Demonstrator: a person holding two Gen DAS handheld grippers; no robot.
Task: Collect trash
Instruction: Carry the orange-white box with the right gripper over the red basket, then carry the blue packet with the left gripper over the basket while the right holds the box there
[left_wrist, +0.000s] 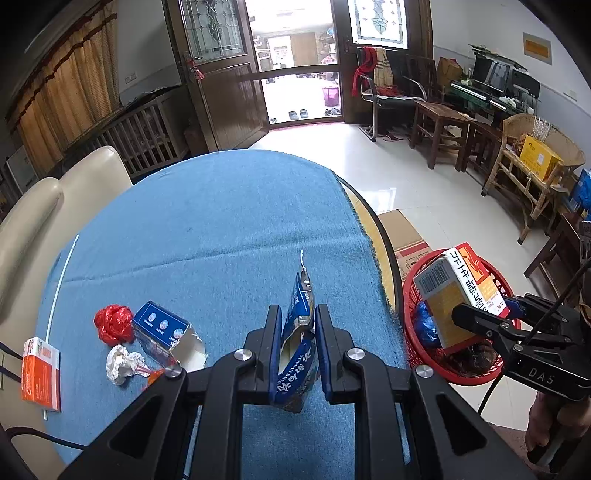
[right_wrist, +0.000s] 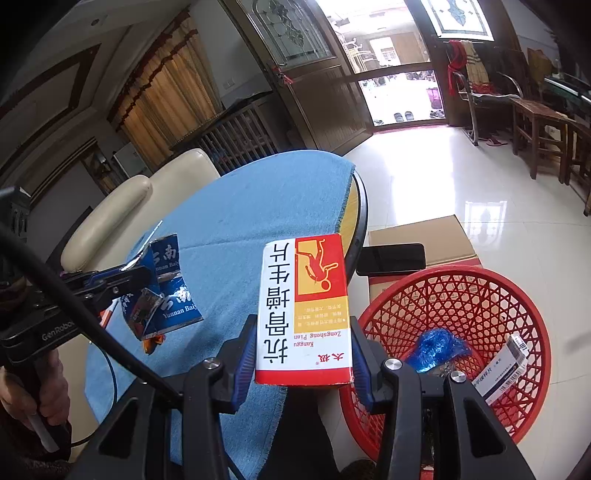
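Blue denim cloth (left_wrist: 207, 229) covers the round table (left_wrist: 373, 218), and four pieces of trash lie on it near the left edge: one crumpled red plastic bag (left_wrist: 113, 323), one white paper wad (left_wrist: 122, 362), one torn blue box (left_wrist: 162, 331) and one orange-and-white box (left_wrist: 40, 373). One left gripper (left_wrist: 297, 325) is clamped on a flattened blue carton (left_wrist: 297, 339), lifted above the near part of the cloth. One right gripper (right_wrist: 303, 354) pinches a red, yellow and white medicine box (right_wrist: 304, 310) by its near end, just left of the red mesh basket (right_wrist: 480, 291). That single basket sits off the table's right edge and holds two things: a crumpled blue bag (right_wrist: 439, 349) and a small white box (right_wrist: 506, 369). One black phone (right_wrist: 391, 258) lies on a cardboard carton (right_wrist: 417, 230) beyond the basket.
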